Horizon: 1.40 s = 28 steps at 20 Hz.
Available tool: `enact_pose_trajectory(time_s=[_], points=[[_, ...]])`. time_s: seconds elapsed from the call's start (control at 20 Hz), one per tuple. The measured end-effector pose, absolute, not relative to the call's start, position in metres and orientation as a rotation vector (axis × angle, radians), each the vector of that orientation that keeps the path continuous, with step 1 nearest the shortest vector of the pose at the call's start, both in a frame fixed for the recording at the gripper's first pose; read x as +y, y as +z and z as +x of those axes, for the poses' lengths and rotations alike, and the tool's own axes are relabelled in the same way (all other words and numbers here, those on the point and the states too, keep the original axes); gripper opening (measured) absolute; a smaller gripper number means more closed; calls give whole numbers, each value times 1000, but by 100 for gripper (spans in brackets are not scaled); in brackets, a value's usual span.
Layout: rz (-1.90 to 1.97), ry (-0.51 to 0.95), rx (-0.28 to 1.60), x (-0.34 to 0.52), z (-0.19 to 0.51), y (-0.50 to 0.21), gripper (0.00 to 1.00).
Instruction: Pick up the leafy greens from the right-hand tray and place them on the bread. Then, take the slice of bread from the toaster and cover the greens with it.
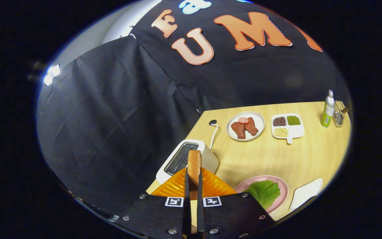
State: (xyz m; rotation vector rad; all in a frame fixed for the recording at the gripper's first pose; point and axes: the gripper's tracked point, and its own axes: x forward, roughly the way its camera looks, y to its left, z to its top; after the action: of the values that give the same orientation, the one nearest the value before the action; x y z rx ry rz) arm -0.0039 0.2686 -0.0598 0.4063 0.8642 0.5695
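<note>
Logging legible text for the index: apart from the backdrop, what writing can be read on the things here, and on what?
No text can be quoted.
Green bottle: label too small to read.
Gripper, shut on the bread slice: square coded markers, no words.
Toaster: no writing visible.

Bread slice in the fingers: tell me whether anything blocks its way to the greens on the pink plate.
Nothing visible does. The gripper is shut on the bread slice, held edge-on above the orange tray. The leafy greens lie uncovered on the pink plate, just beside the tray, with only bare table around them.
</note>
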Motion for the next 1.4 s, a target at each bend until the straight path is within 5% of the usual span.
enact_pose_trajectory(time_s=[1.4], points=[[572,337,1015,142,-51,-257,7]])
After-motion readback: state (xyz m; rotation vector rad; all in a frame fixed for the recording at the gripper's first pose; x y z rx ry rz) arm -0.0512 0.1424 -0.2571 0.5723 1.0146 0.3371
